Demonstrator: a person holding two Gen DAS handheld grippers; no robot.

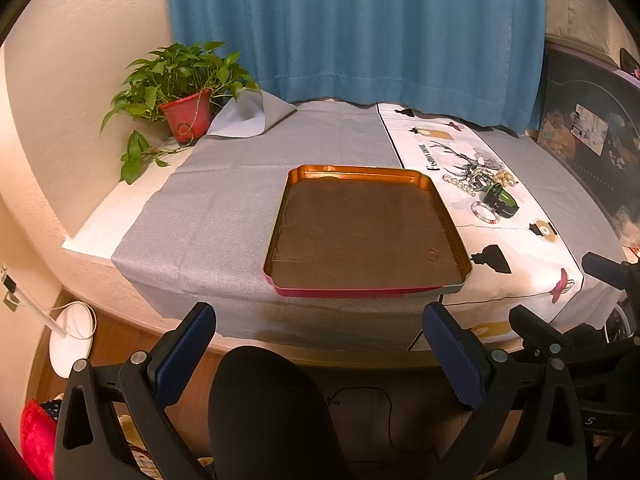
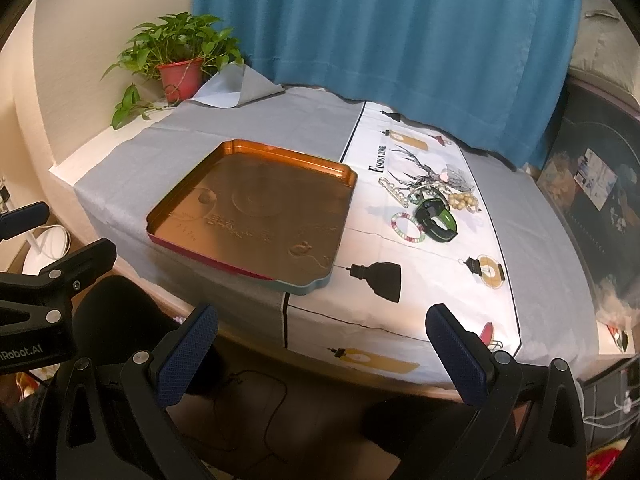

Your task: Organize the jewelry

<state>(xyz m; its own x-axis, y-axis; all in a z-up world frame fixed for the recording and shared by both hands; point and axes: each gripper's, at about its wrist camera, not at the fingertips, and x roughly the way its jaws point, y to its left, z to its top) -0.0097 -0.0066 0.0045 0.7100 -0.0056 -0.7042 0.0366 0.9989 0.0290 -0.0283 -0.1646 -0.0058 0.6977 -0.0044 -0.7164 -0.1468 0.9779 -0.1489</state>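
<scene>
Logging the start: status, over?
Both grippers open, off the table. Jewelry pile beside empty tray. Path clear.

On the table [image 1: 248, 184], the tray [image 1: 280, 216] lies near the front edge, about in the middle, and its right side rests a little on the printed cloth [image 1: 532, 256] that runs from the back edge to the front edge on the right part. To the right of the tray, on this cloth and more toward the back, the jewelry is gathered close together: a bead bracelet [image 2: 408, 228] in front, a watch [image 2: 436, 220] just beside it on the right, a pale bead string [image 2: 462, 200] behind the watch, and a chain [image 2: 396, 192] at the left of the group. The potted plant [image 1: 180, 92] stands at the back left corner, well apart from the tray.
</scene>
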